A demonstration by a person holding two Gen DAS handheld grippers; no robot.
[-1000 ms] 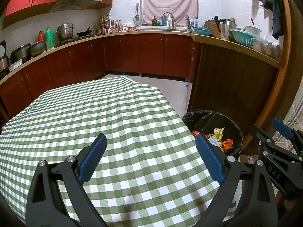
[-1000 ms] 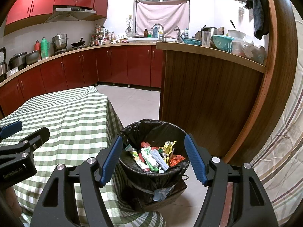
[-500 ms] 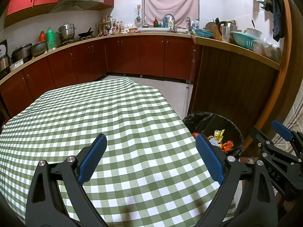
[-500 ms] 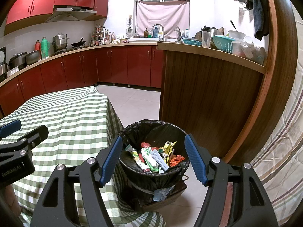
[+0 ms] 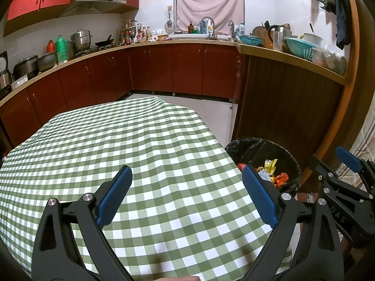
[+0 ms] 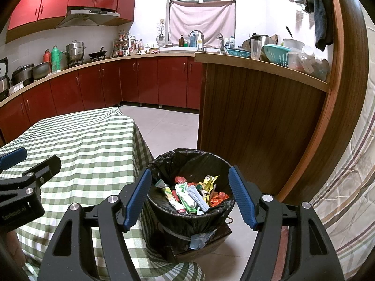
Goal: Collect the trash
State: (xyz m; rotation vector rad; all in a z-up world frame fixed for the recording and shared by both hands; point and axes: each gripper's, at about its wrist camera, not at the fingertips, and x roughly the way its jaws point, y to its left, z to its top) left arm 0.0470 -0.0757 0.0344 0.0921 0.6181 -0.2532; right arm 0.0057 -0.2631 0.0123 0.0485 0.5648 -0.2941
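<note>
Both grippers empty, jaws apart: left gripper [image 5: 186, 196] over the checked counter [image 5: 140, 145]; right gripper [image 6: 189, 197] above the bin [image 6: 164, 207], which holds the trash [image 6: 194, 193] beside the counter

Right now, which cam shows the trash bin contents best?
Right wrist: the trash bin sits centred, wrappers in plain view. Left wrist catches the bin at its right side, its near part hidden behind the table edge and a tong finger.
</note>
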